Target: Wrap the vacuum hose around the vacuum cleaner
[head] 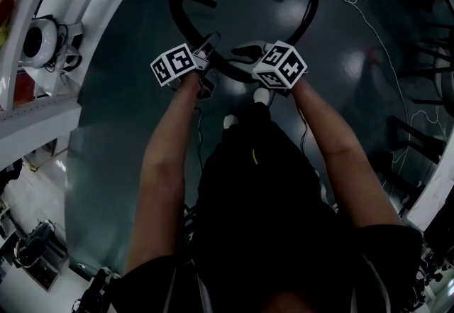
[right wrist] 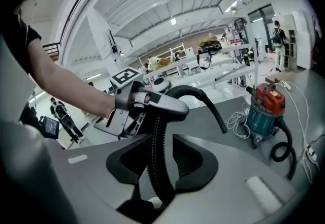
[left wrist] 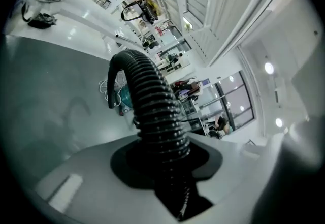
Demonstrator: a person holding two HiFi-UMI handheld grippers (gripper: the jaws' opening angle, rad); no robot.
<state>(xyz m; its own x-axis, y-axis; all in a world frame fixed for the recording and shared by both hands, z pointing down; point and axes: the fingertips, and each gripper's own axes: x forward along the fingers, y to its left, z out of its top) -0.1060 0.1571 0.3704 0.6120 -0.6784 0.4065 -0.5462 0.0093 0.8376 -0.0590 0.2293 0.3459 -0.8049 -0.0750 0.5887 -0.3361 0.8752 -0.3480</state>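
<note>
The left gripper [left wrist: 165, 158] is clamped on the hose [head: 310, 6]. In its own view the ribbed black tube fills the gap between the dark pads [left wrist: 129, 164] and rises up the middle of the frame. The right gripper [right wrist: 162, 163] grips the same hose with its jaws set narrow. In that view the tube runs from bottom centre up to the left gripper, which sits mid-frame.

In the head view both grippers sit just above centre, side by side. Each carries a cube [head: 174, 63] faced with black-and-white square markers, which are patterns rather than words.

From the grippers the hose arcs to the upper left, where its free end hangs. It also sweeps to the upper right and curls back toward the top edge.

The vacuum [right wrist: 264, 111] stands at the right of the right gripper view, with a red top and a teal drum, on the grey floor [head: 128, 91]. A pale label [right wrist: 274, 93] on the red top is too small to read. A white cable [right wrist: 236, 119] lies coiled just beside the vacuum.
</note>
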